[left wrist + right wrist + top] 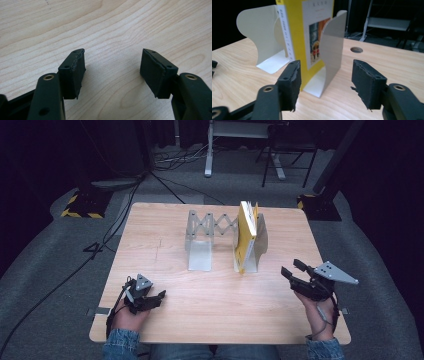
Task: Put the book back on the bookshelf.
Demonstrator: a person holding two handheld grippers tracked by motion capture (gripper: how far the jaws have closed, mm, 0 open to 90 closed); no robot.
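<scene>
A yellow book stands upright against the right plate of an expandable grey metal bookend rack at the middle of the wooden table. My left gripper rests near the table's front left, open, its jaws over bare wood. My right gripper is held near the right edge, open, pointing toward the rack. In the right gripper view the book stands between two grey plates, just beyond the open jaws, with the near plate in front of its cover.
A round hole is cut in the tabletop behind the rack. Beyond the table lie grey carpet, cables, stand bases with yellow-black tape and a white frame leg.
</scene>
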